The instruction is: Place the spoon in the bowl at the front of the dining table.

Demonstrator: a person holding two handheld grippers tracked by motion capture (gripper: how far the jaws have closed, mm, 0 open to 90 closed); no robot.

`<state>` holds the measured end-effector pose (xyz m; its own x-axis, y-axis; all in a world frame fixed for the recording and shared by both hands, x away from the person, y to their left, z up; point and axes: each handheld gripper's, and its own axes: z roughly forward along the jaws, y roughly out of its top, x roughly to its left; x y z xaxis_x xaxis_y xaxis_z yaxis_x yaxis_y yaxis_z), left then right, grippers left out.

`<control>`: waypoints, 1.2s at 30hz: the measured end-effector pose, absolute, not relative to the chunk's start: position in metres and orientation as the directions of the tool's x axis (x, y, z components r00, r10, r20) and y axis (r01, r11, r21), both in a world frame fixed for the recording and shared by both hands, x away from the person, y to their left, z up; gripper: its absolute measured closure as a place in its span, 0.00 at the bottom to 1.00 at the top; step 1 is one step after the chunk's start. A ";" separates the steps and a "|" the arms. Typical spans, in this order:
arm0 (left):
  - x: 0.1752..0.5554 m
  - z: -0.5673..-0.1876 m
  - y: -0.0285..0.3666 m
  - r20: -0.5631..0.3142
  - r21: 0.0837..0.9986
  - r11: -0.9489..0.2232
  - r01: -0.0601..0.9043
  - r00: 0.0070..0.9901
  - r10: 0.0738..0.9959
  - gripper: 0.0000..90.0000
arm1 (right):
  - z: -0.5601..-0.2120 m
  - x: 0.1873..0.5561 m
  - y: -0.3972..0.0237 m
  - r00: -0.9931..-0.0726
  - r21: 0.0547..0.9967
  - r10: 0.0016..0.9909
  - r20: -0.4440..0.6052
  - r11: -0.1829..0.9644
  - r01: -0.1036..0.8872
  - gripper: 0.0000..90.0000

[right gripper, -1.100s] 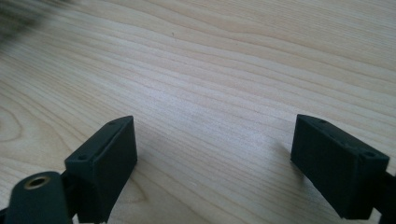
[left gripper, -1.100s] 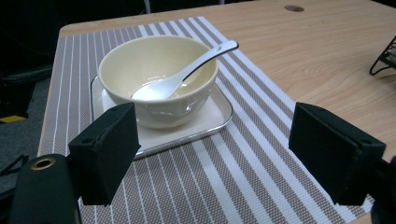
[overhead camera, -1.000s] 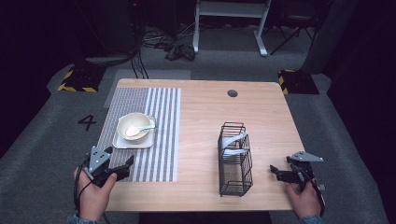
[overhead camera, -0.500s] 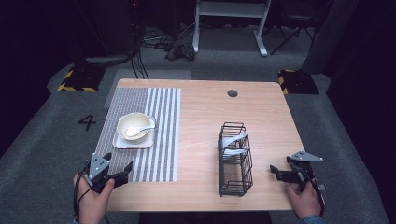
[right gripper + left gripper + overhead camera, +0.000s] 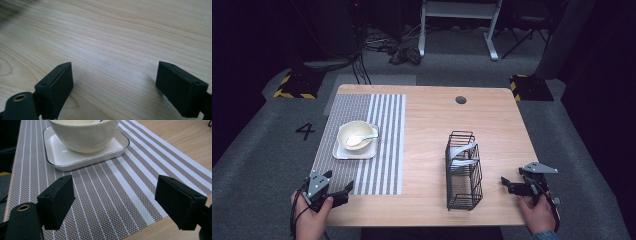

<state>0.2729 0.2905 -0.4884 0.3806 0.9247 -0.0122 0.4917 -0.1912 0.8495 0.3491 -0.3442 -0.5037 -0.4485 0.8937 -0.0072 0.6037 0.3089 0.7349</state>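
At the near left corner of the table (image 5: 432, 120), my left gripper (image 5: 343, 192) sits over the near edge of the striped placemat (image 5: 382, 145). Its jaws are wide apart, with nothing between them. In the left gripper view I see the mat's brown and white lines between the two black jaws, and the cream bowl (image 5: 83, 133) on its white square plate (image 5: 62, 157) just ahead. From above, the bowl (image 5: 356, 135) has a white spoon (image 5: 360, 139) lying in it, and bowl and plate sit on the left part of the mat, well apart from my gripper.

Compared with a second ago, my left hand (image 5: 309, 220) has pulled back toward me and a bit down the picture. The gripper was farther in over the mat then. Now it is close to the table's near edge. The bowl, plate and spoon have not moved.

My right gripper (image 5: 510, 186) stays where it was, near the right front corner. Its jaws are wide apart too, over bare wood, as the right gripper view shows. My right hand (image 5: 537, 215) holds it just to the right of the black wire rack (image 5: 464, 172). The rack stands upright and holds some pale pieces; I cannot tell what they are. It has not moved either.
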 end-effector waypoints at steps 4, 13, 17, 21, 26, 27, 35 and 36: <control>0.273 -0.494 0.290 -0.021 0.828 -0.201 0.523 0.388 0.921 0.18 | -0.504 0.349 -0.344 -0.448 0.735 0.894 -0.007 0.309 0.604 0.16; 0.272 -0.503 0.291 -0.037 0.773 -0.211 0.598 0.374 0.927 0.18 | -0.504 0.349 -0.344 -0.448 0.735 0.894 -0.007 0.309 0.604 0.16; 0.272 -0.508 0.289 -0.037 0.747 -0.225 0.626 0.376 0.926 0.18 | -0.504 0.349 -0.344 -0.448 0.735 0.894 -0.007 0.309 0.604 0.16; 0.272 -0.510 0.289 -0.029 0.754 -0.226 0.616 0.375 0.926 0.17 | -0.504 0.349 -0.344 -0.448 0.735 0.894 -0.007 0.309 0.604 0.16; 0.267 -0.514 0.290 -0.014 0.778 -0.231 0.584 0.384 0.923 0.16 | -0.504 0.349 -0.344 -0.448 0.735 0.894 -0.007 0.309 0.604 0.16; 0.267 -0.514 0.290 -0.014 0.778 -0.231 0.584 0.384 0.923 0.16 | -0.504 0.349 -0.344 -0.448 0.735 0.894 -0.007 0.309 0.604 0.16; 0.261 -0.518 0.290 -0.010 0.802 -0.213 0.557 0.370 0.929 0.16 | -0.504 0.349 -0.344 -0.449 0.735 0.893 -0.008 0.310 0.603 0.16; 0.260 -0.519 0.290 -0.014 0.805 -0.208 0.556 0.368 0.930 0.16 | -0.504 0.349 -0.344 -0.449 0.735 0.894 -0.008 0.310 0.603 0.16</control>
